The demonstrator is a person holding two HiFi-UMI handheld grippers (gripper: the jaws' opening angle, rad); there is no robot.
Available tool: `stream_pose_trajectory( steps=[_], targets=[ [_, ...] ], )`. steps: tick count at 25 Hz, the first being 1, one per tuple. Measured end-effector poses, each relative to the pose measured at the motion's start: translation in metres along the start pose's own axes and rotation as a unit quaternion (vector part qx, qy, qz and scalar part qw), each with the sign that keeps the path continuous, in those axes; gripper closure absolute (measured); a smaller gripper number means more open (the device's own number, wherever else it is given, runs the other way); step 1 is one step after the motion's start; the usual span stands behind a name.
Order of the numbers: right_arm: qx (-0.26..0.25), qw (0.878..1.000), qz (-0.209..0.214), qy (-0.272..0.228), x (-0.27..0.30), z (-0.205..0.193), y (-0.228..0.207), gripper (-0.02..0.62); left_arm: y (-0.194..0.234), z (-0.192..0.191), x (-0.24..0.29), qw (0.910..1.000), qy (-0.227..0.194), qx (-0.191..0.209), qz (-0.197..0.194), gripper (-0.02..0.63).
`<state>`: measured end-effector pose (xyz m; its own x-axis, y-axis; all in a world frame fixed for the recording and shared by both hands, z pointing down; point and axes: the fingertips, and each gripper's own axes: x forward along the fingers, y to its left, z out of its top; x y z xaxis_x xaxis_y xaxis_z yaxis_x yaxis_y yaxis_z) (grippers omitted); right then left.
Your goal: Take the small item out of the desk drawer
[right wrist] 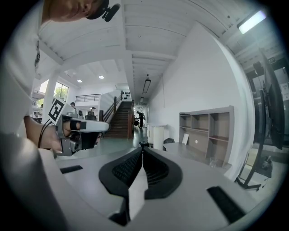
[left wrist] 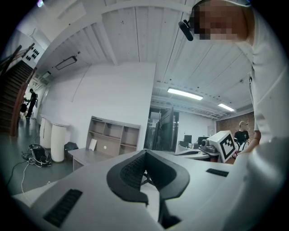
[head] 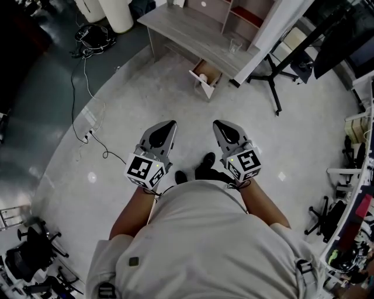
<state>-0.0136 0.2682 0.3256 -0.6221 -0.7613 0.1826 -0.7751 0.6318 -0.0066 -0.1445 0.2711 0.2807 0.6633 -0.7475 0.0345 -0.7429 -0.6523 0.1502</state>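
A grey desk (head: 187, 32) stands across the floor ahead of me, with a cubby shelf (head: 234, 11) on it. Below its front edge a light drawer (head: 205, 79) hangs open, and a small white roundish item (head: 203, 76) lies inside. I hold both grippers level in front of my body, far short of the desk. My left gripper (head: 171, 123) has its jaws together with nothing between them (left wrist: 145, 152). My right gripper (head: 217, 123) is likewise shut and empty (right wrist: 143, 146). The desk (left wrist: 86, 155) also shows in both gripper views (right wrist: 189, 151).
A clear glass (head: 234, 45) stands on the desk's right end. A black tripod stand (head: 273, 73) is right of the drawer. Cables (head: 87, 131) trail over the floor at left, and a white cylinder (head: 120, 14) stands by the desk's left end. Equipment crowds the right wall (head: 350, 175).
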Motion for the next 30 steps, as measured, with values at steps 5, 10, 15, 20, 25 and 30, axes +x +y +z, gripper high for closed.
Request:
stream_pose_trajectory(
  steps=[5,10,15,20,25,30],
  targets=[
    [0.012,1.000,0.009,-0.002,0.024,-0.003,-0.025,0.574,0.014,-0.003,0.029,0.9999,0.010,0.003,0.007,0.591],
    [0.023,1.000,0.017,-0.003,0.053,-0.004,-0.070,0.574,0.030,-0.003,0.073,0.9996,0.020,0.006,0.017,0.591],
    [0.038,0.999,0.034,-0.002,0.078,-0.009,-0.119,0.574,0.045,-0.001,0.129,0.9993,0.025,0.010,0.028,0.591],
    [0.042,0.998,0.051,0.000,0.090,-0.013,-0.164,0.574,0.047,0.003,0.186,0.9991,0.024,0.017,0.029,0.591],
    [0.032,0.999,0.029,-0.017,0.088,-0.005,-0.213,0.574,0.044,0.009,0.231,0.9991,0.024,0.021,0.028,0.591],
    [0.049,0.998,0.017,-0.021,0.085,-0.008,-0.249,0.574,0.037,0.009,0.271,0.9993,0.027,0.023,0.009,0.591]
  ],
)
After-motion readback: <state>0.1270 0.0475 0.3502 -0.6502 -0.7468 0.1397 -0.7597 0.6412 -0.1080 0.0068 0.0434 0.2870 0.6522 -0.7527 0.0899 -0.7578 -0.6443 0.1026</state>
